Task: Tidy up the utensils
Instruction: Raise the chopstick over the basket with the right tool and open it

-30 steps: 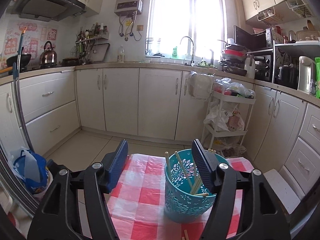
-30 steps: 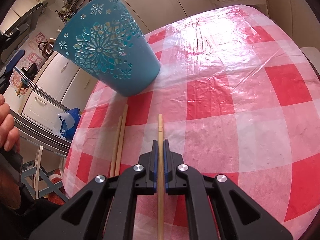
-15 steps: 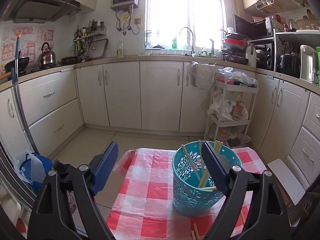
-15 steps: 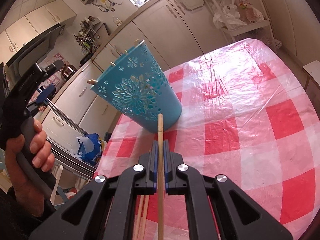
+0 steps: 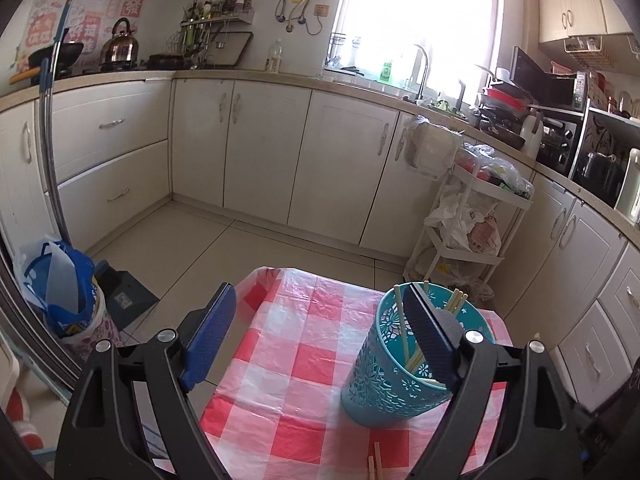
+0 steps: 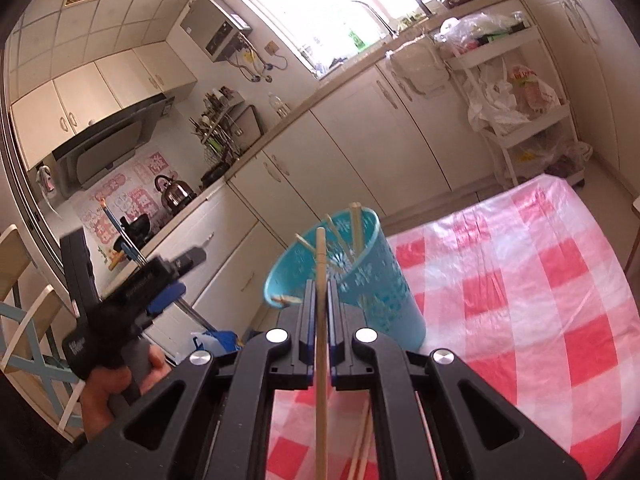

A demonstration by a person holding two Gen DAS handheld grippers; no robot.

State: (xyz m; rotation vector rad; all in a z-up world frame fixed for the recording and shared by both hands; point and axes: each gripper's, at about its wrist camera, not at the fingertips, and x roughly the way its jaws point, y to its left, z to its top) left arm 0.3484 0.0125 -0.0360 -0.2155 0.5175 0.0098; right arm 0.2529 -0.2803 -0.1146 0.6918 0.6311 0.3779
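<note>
glossy plastic tablecloth (image 6: pixel 520 280); wooden chopstick (image 6: pixel 321 320) (matt).

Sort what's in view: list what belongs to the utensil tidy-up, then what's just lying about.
Belongs to the job:
- chopstick clamped in the right gripper
- teal holder with chopsticks already in it
- loose chopsticks on the checked tablecloth
- left gripper, open, holding nothing

Just lying about:
- kettle
- white trolley
- blue bag

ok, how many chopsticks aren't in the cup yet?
3: one chopstick clamped in the right gripper, a pair lying side by side on the checked tablecloth beneath it. More may be hidden under the gripper.
</note>
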